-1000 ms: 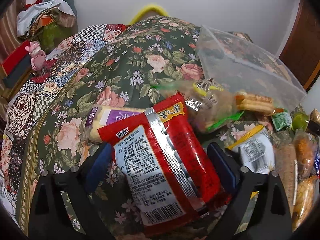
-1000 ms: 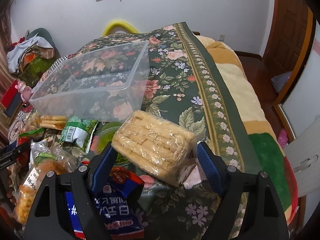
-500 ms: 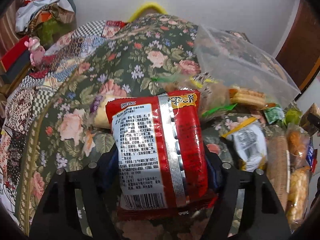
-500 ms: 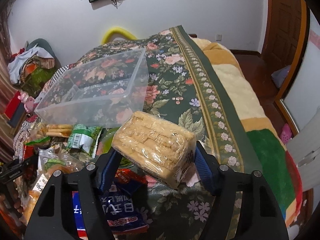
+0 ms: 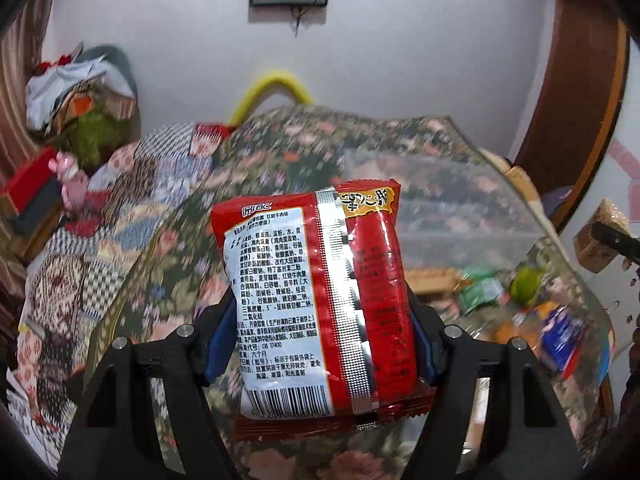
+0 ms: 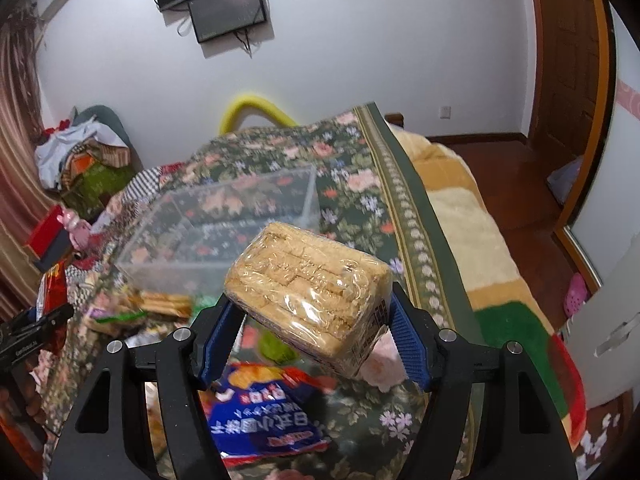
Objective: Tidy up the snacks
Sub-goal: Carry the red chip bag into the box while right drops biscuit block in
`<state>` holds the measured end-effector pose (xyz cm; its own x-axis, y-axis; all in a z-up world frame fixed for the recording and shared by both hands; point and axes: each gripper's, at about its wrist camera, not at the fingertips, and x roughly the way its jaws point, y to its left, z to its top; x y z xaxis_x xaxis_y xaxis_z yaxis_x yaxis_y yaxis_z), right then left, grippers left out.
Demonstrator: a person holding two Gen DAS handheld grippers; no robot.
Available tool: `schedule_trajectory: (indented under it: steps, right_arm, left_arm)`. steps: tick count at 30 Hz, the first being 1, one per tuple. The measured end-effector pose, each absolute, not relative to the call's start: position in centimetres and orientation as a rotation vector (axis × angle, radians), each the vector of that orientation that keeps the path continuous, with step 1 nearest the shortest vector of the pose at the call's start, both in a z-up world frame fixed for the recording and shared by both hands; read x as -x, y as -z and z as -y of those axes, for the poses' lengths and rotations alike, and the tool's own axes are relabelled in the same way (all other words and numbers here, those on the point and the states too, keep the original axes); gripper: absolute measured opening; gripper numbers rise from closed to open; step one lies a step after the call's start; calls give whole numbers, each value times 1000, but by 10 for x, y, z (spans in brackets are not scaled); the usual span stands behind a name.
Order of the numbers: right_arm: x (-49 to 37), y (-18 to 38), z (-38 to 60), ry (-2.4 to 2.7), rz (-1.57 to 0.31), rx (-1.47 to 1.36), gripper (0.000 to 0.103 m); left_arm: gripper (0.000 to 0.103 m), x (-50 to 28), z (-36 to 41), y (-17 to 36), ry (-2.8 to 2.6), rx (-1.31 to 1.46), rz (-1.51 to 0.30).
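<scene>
My left gripper is shut on a red noodle packet and holds it upright, raised off the floral bedspread. My right gripper is shut on a clear-wrapped block of pale biscuits, also lifted. A clear plastic bin stands on the bed beyond both; it also shows in the left wrist view, behind the packet. The biscuit block appears at the far right of the left wrist view.
Loose snacks lie in front of the bin: a blue packet, a green item, wafer packs. A pile of clothes sits at the far left. The bed's right edge drops to a wooden floor.
My left gripper closed on the red packet and lifted it off the bed. My right gripper closed on the biscuit block and raised it; both views tilted upward.
</scene>
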<state>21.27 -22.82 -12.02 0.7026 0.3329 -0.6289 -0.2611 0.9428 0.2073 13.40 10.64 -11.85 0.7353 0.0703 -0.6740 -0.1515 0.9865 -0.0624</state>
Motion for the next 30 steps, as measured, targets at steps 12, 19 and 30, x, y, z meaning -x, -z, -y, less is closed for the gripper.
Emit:
schedule_trajectory:
  steps: [12, 19, 30]
  right_arm:
    - [-230, 96, 202, -388, -639, -94, 67]
    - [-250, 102, 181, -410, -657, -57, 67]
    - [-287, 122, 154, -437, -751, 5, 67]
  left_arm:
    - [71, -181, -75, 91, -18, 149, -671]
    - [71, -220, -65, 94, 14, 152, -693]
    - [71, -280, -52, 118, 15, 105, -760]
